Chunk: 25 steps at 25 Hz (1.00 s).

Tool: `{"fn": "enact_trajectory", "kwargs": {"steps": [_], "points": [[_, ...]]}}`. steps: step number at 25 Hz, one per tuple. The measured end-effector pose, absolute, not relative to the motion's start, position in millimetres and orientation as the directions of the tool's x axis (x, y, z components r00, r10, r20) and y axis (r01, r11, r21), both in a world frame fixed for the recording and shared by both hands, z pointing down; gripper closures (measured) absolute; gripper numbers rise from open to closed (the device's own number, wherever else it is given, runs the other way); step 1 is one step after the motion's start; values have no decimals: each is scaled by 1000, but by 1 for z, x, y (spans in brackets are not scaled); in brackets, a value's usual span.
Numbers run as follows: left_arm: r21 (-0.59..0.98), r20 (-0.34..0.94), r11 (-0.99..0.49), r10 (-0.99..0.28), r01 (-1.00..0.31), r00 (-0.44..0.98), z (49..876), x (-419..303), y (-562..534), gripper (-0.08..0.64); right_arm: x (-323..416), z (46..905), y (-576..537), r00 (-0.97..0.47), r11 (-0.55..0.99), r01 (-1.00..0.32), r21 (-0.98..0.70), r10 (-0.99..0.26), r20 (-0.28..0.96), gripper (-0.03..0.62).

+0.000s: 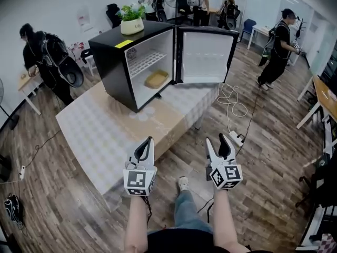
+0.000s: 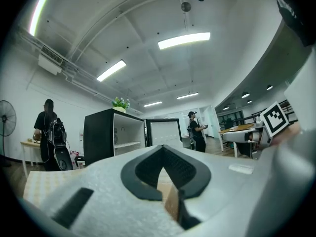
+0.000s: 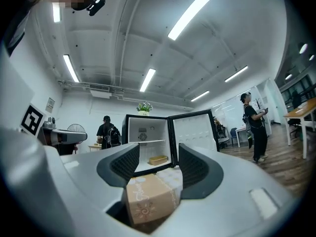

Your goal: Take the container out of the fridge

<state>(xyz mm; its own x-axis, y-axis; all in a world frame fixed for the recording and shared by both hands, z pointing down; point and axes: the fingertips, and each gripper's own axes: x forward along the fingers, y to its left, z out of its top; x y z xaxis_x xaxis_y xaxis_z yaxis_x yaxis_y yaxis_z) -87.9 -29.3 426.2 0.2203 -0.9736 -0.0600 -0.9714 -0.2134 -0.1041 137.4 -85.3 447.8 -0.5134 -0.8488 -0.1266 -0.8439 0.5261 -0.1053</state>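
Note:
A black mini fridge [image 1: 116,62] stands on a low table [image 1: 100,133] with its door [image 1: 208,57] swung open to the right. A shallow tan container [image 1: 156,78] lies on the fridge's floor under a white wire shelf. Both grippers are held well short of the fridge, by the table's near corner. My left gripper [image 1: 143,147] has its fingertips together and nothing in it. My right gripper [image 1: 221,144] is open and empty, over the floor beside the table. In the right gripper view the container [image 3: 158,160] shows far off between the spread jaws of the right gripper [image 3: 159,152].
A potted plant [image 1: 131,20] sits on the fridge top. A white cable and power strip [image 1: 237,138] lie on the wood floor to the right of the table. A person [image 1: 50,62] stands at the left, another person [image 1: 278,49] at the right, and others at the back.

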Motion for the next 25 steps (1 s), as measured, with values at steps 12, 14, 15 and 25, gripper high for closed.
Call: {"fn": "enact_trajectory", "kwargs": {"steps": [12,14,15,25], "points": [[-62,15,-45,-999,-997,44,448,-107,-281,555,84,462,-373,-684,687,-717,-122,-726,-67,351],[-57,26,-20,-999,-998,19,452,-113,-307,555,73,465,-405,-706,707,-698,-117,-706,-59,351],[-55,30,-9,-1000,-998,7,454,-117,-319,555,66,467,-418,-715,716,-689,-113,-697,-56,351],[-63,63,76,-995,-995,-80,453,-154,-361,555,5,468,-481,-797,794,-595,-123,-603,-36,351]]}}
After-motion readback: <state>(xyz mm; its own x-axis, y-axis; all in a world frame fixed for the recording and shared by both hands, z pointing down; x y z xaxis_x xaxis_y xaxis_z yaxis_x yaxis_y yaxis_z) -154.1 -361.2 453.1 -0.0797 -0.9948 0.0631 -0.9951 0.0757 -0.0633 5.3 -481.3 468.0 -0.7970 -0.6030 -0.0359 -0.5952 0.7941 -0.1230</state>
